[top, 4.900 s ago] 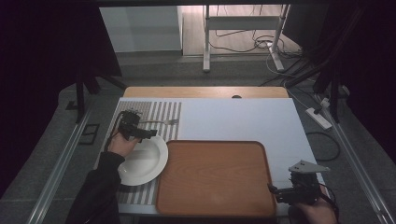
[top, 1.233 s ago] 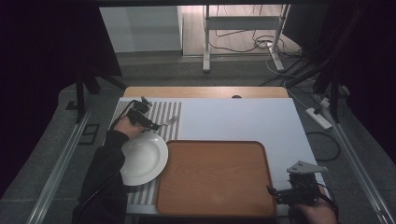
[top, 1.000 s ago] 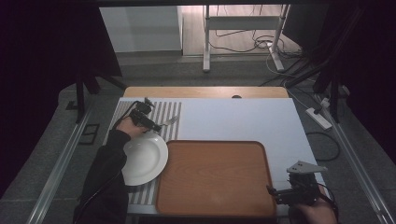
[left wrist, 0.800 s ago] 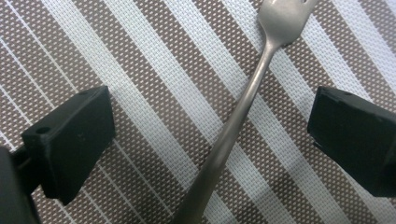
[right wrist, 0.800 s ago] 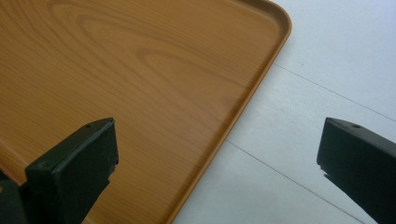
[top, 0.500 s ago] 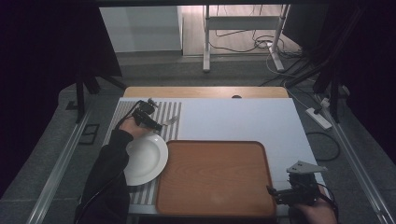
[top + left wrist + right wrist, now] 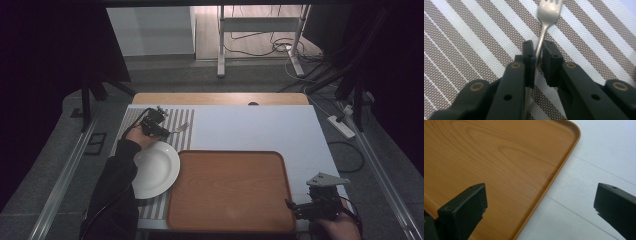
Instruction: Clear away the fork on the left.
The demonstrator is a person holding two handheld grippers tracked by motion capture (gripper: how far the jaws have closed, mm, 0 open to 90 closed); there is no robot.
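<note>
A silver fork [image 7: 182, 128] lies on the striped placemat [image 7: 134, 118] at the far left of the table. My left gripper [image 7: 168, 133] reaches it from the left, and its jaws have just been closing. In the left gripper view the fork [image 7: 544, 26] runs by its handle between the two black pads, tines pointing away, and my left gripper [image 7: 538, 53] is pinched on that handle. My right gripper [image 7: 291, 206] rests at the near right corner of the wooden tray [image 7: 230, 153]. In its own view my right gripper [image 7: 540, 202] stands wide open with nothing between the jaws.
A white plate [image 7: 156, 170] sits on the placemat just in front of the left hand, beside the tray's left rim. The tray [image 7: 499, 157] lies bare. White tabletop [image 7: 260, 125] stretches behind and right of it. Cables and a power strip [image 7: 341, 126] lie on the floor beyond.
Since the oldest frame the left hand has shifted from the plate's far edge back to the fork. Over the last second both hands have stayed put.
</note>
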